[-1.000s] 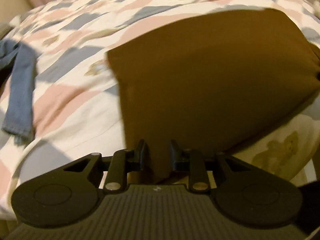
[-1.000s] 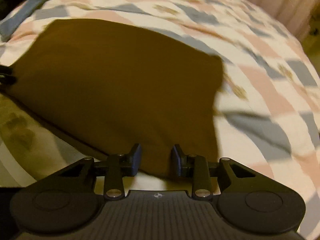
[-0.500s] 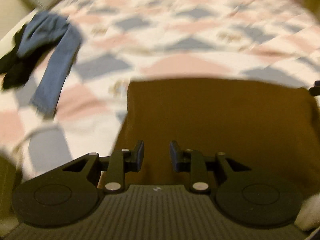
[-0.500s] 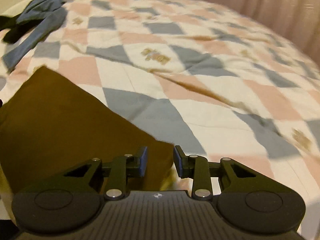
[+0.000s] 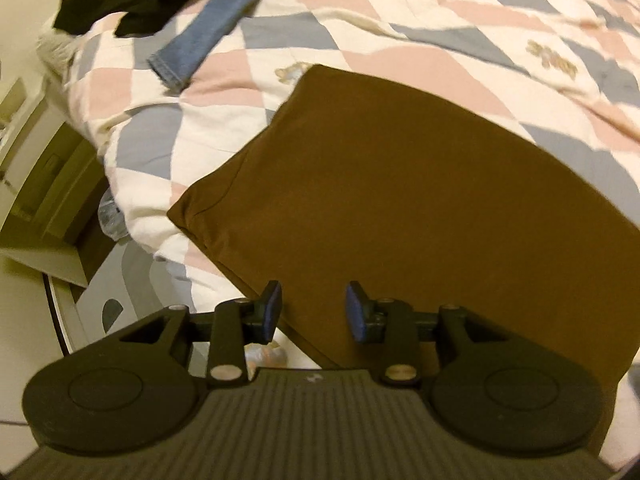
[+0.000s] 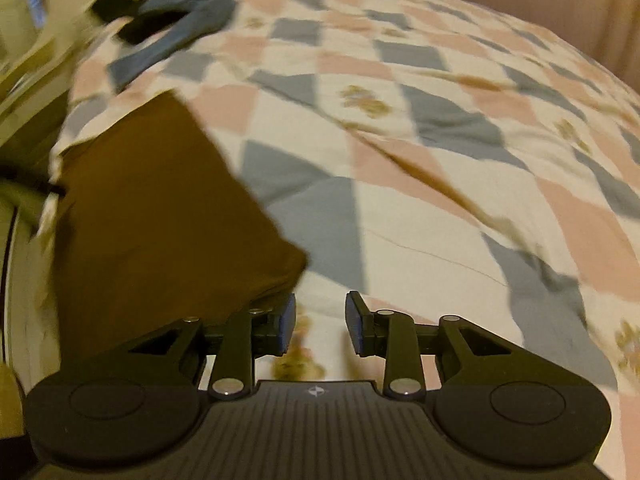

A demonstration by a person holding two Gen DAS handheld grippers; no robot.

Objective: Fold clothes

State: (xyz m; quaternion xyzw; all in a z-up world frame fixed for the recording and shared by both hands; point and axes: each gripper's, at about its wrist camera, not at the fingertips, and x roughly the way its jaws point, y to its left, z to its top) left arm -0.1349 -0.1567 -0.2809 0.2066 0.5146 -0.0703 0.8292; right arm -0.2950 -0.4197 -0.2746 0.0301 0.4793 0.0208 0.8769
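Item: plain brown folded cloth garment (image 5: pixel 420 200), matte, no print or visible stitching apart from a soft crease at its near left corner. It lies flat as a rough rectangle on the diamond-patterned quilt in pink, grey-blue and cream (image 5: pixel 400 28), at the bed's near edge, one corner hanging just past that edge. From your right wrist camera the same garment (image 6: pixel 160 216) sits to the left, its near right corner slightly rumpled.

Your left gripper (image 5: pixel 313 312): jaws parted, blue pads showing, nothing between them; the garment's near edge lies just below and beyond the gap, and you cannot tell whether the tips touch it.

Your right gripper (image 6: pixel 320 324): jaws parted, empty, over bare quilt (image 6: pixel 440 160) just beside the garment's right corner.

Other stock on the bed, well apart at the far left corner: a blue denim garment with one long leg or sleeve stretched out (image 5: pixel 208 28), partly overlapping a crumpled black cloth (image 5: pixel 116 10).

Right view is motion-blurred; fine detail is unreadable there.
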